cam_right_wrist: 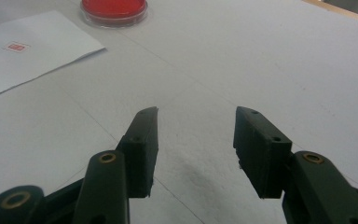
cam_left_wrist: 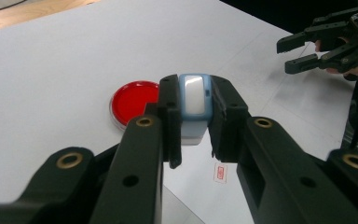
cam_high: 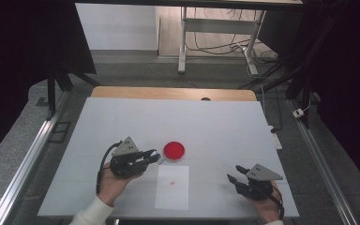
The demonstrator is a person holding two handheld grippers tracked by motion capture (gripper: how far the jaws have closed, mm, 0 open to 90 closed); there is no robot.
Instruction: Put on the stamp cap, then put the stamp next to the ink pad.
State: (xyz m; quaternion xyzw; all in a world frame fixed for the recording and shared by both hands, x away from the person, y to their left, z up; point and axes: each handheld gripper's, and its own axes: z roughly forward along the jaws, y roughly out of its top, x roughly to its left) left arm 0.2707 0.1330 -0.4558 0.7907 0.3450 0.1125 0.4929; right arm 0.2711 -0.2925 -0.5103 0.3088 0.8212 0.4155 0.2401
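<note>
**A:** So what was the left gripper (cam_left_wrist: 193, 116) up to there?

**B:** Its fingers were clamped on a little stamp (cam_left_wrist: 195, 100) with a blue rim and white face, held above the bench (cam_high: 225, 122), just beside the red ink pad (cam_high: 174, 150).

**A:** And the right gripper (cam_right_wrist: 196, 140)?

**B:** Fingers spread apart, nothing between them, low over the bench and well apart from the stamp. The sheet of paper (cam_high: 172, 187) with a small red mark lay between the two hands.
</note>
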